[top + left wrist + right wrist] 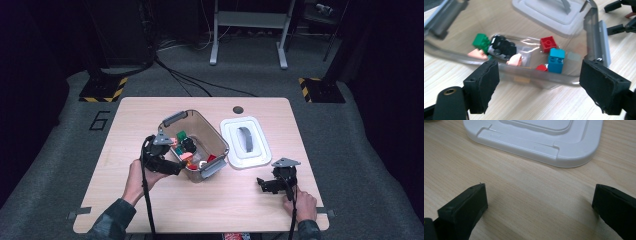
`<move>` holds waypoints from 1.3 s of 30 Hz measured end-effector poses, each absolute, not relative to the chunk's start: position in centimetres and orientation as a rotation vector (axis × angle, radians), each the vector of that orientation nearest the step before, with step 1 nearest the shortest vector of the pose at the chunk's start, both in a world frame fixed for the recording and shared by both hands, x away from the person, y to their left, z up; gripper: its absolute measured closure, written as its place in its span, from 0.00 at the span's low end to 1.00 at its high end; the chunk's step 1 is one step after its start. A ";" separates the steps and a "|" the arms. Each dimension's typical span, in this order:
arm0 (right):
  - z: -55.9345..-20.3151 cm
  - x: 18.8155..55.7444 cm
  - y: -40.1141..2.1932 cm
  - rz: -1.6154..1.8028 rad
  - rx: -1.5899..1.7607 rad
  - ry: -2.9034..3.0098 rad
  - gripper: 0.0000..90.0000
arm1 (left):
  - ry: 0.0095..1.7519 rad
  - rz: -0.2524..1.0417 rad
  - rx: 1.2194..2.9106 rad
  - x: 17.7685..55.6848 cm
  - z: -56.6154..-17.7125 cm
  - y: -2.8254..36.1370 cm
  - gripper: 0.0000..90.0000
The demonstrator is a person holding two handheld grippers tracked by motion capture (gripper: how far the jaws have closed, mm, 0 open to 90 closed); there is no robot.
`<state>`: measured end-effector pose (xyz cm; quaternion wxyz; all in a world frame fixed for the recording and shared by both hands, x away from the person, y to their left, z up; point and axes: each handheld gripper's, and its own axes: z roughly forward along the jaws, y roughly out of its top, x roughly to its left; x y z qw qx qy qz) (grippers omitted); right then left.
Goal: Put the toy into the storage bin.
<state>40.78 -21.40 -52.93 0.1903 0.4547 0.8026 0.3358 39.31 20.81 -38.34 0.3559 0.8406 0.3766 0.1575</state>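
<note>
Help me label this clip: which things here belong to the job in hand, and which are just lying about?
In the job:
clear bin
toy bricks
white lid
left gripper, open at the bin
right gripper, open on the table

Lying about:
floor cables
metal stand

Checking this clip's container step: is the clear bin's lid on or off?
Off. The clear bin stands open-topped with bricks visible inside, and the white lid lies flat on the table to its right.
</note>
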 end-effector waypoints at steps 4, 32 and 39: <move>-52.9 40.8 -21.4 0.944 1.279 2.255 0.00 | 1.008 0.426 2.146 39.1 -38.4 22.3 0.16; -52.9 40.8 -21.4 0.946 1.271 2.261 0.00 | 1.347 0.511 2.035 40.0 -46.0 31.1 0.07; -52.9 40.8 -21.4 0.946 1.275 2.256 0.00 | 1.422 0.507 1.996 40.4 -48.8 33.1 0.04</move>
